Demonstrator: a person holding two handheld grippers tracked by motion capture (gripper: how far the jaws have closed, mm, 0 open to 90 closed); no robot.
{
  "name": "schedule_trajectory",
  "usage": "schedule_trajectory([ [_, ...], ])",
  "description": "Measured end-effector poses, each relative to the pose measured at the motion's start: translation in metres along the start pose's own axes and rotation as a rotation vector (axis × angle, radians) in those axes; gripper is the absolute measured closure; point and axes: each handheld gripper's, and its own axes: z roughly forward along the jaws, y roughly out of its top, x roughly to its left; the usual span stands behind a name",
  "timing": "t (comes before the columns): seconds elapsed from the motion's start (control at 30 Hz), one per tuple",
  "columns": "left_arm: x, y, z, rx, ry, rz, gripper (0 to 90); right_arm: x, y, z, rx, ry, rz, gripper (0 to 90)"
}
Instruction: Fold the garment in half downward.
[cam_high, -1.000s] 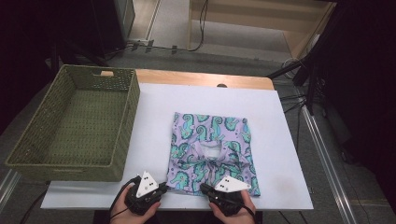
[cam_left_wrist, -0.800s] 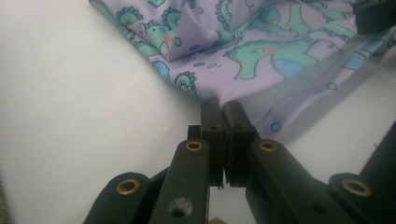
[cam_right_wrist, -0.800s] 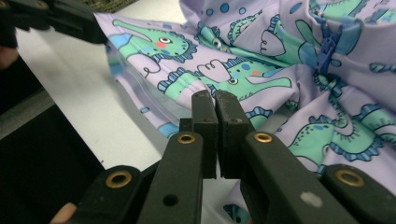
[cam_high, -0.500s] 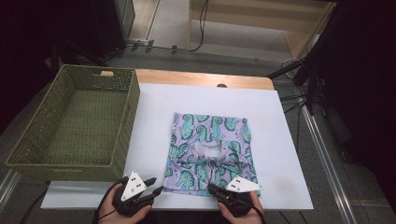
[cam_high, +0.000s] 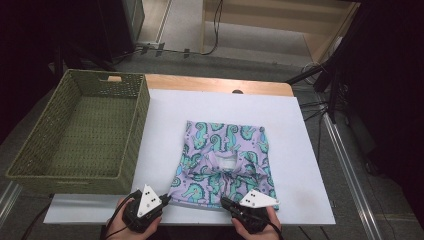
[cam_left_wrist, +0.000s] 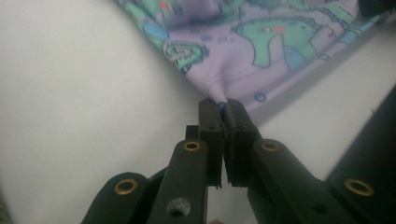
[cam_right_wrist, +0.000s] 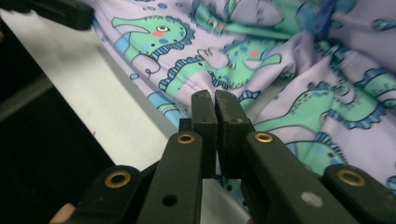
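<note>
- Your left tongs (cam_left_wrist: 223, 106) pinch the cloth's (cam_high: 225, 160) near corner.
- Your right tongs (cam_right_wrist: 215, 100) are clamped on its near hem.
- The basket (cam_high: 80, 132) sits left on the desk (cam_high: 165, 125).

The garment (cam_high: 225, 160) is soft, smooth printed cloth, bunching into folds just ahead of the matt black plastic fingers (cam_left_wrist: 212, 122), whose pivots carry brass-coloured metal rivets. The basket (cam_high: 75, 132) is rough green wicker; the table (cam_high: 295, 150) is matt white, edged with wood.
</note>
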Motion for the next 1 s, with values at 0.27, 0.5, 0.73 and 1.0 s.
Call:
schedule_trajectory([
  [0.27, 0.018, -0.004, -0.006, -0.152, -0.169, -0.102, 53.5, -0.009, -0.003, -0.004, -0.034, 0.061, 0.035, 75.1],
  [0.5, 0.021, -0.004, 0.0, -0.163, -0.174, -0.12, 57.6, -0.005, 0.0, -0.005, -0.07, 0.052, 0.012, 73.6],
  [0.73, 0.015, -0.003, 0.013, -0.064, -0.136, -0.075, 87.2, -0.004, -0.003, 0.003, 0.016, 0.037, 0.019, 84.9],
  [1.0, 0.019, -0.009, 0.006, -0.062, -0.083, -0.076, 82.5, -0.01, -0.006, -0.015, -0.04, 0.065, 0.037, 74.6],
])
